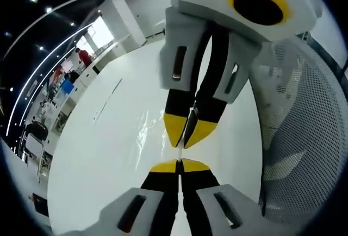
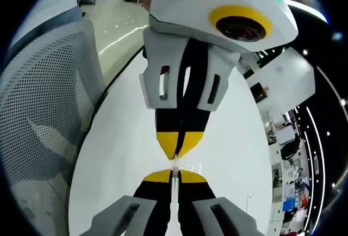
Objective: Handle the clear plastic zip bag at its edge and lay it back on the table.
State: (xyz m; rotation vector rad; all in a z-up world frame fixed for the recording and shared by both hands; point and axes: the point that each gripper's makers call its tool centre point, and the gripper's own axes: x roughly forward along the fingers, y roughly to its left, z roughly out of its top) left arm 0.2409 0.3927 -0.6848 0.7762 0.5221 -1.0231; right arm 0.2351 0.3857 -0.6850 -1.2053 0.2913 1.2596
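The clear plastic zip bag (image 1: 179,153) shows edge-on as a thin pale strip stretched between the two grippers, which face each other tip to tip above the white table (image 1: 103,160). Faint glints to the left of the strip hint at the rest of the clear sheet. In the left gripper view, my left gripper (image 1: 179,165) is shut on the strip's near end, and the right gripper (image 1: 187,132) comes down from the top, shut on its far end. In the right gripper view, my right gripper (image 2: 174,175) pinches the bag's edge (image 2: 175,163) opposite the left gripper (image 2: 176,148).
A grey mesh chair back (image 1: 304,132) stands close beside the table, at the left in the right gripper view (image 2: 49,94). Beyond the table's far edge lies an office floor with desks, white cabinets (image 1: 117,18) and a distant person.
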